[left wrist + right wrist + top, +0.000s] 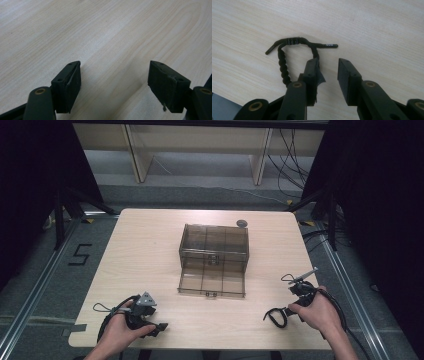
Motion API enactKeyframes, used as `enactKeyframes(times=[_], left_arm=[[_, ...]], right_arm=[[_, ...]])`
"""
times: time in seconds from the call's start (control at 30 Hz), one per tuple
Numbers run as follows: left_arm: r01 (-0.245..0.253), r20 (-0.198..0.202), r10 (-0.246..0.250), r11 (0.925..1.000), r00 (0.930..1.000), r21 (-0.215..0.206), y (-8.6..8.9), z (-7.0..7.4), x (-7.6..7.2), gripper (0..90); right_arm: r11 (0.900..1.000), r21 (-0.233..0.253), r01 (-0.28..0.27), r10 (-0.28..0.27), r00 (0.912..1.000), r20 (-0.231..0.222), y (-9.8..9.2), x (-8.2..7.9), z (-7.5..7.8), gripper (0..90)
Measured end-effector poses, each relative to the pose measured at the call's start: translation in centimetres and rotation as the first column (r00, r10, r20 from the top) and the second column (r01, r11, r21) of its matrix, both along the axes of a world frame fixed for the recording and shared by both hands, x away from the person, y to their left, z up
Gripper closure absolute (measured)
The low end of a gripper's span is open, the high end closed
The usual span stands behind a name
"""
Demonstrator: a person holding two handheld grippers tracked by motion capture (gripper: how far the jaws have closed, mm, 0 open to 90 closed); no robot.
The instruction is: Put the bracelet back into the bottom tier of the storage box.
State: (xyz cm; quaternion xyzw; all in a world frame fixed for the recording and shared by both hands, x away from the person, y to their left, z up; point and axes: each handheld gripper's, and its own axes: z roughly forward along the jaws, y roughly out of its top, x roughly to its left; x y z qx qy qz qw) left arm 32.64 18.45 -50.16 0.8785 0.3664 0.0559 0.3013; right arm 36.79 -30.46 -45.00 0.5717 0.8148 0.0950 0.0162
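A smoky clear box [214, 260] stands open at the middle of the table [145, 250], its lid folded toward the person, flat on the wood. All else is placed from this box.

The cord [276, 316], a black braided loop, lies on the table to the box's right and nearer the person, well apart from it. In the right gripper view the cord [287, 55] curls just beside the left jaw, its bound ends pointing outward; no part of it lies between the jaws. The right gripper [328, 75] has its jaws apart with bare wood between them, and the right hand [320, 312] holds it low beside the cord.

The left gripper [115, 75] rests left of the box and nearer the person, its jaws wide apart over bare wood. A small dark disc [242, 223] lies just behind the box's far right corner.
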Motion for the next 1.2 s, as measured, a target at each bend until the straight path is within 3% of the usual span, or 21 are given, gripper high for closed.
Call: enactKeyframes(times=[0.1, 0.43, 0.53, 0.87, 0.93, 1.0, 1.07, 1.13, 1.2], left_arm=[[-0.004, -0.010, 0.004, 1.0000, 0.9999, -0.004, 0.0, 0.0, 0.0, 26.8], [0.002, 0.002, -0.002, 0.9999, 1.0000, 0.011, 0.1, 0.1, -0.2, 26.8], [-0.001, 0.007, 0.001, 1.0000, 1.0000, -0.005, 0.2, 0.1, -0.2, 26.8], [0.007, 0.010, -0.007, 0.9999, 0.9999, -0.008, 0.0, 0.2, -0.1, 26.7], [0.005, 0.011, -0.005, 0.9999, 0.9999, -0.009, 0.1, 0.2, 0.0, 26.7], [0.004, 0.008, -0.004, 1.0000, 1.0000, 0.001, 0.1, 0.2, 0.0, 26.7], [0.009, 0.012, -0.009, 0.9999, 0.9999, -0.010, 0.1, 0.3, -0.1, 26.7], [0.017, 0.005, -0.017, 0.9998, 0.9998, -0.010, 0.2, 0.3, -0.1, 26.7], [0.009, 0.008, -0.009, 0.9999, 0.9999, -0.010, 0.1, 0.2, -0.1, 26.7]], right_arm=[[1.000, 0.011, -0.005, 0.005, 0.9998, 0.017, -0.1, 0.0, 0.1, 69.8], [0.998, -0.039, -0.049, 0.048, 0.9985, -0.028, 0.3, -0.2, 0.3, 74.4], [0.996, -0.057, -0.068, 0.066, 0.9970, -0.039, 0.6, -0.1, 0.6, 75.6], [0.994, -0.063, -0.087, 0.084, 0.9954, -0.046, 1.5, 0.4, 0.8, 75.8], [0.990, -0.085, -0.111, 0.105, 0.9920, -0.070, 1.8, 0.5, 0.6, 74.9], [0.990, -0.077, -0.117, 0.112, 0.9914, -0.067, 2.0, 0.6, 0.4, 74.6], [0.985, -0.110, -0.136, 0.126, 0.9878, -0.092, 2.2, 0.9, 0.2, 73.9], [0.987, -0.080, -0.139, 0.131, 0.9870, -0.094, 2.4, 1.0, 0.0, 73.6], [0.987, -0.080, -0.139, 0.131, 0.9869, -0.094, 2.5, 1.2, -0.2, 73.5]])
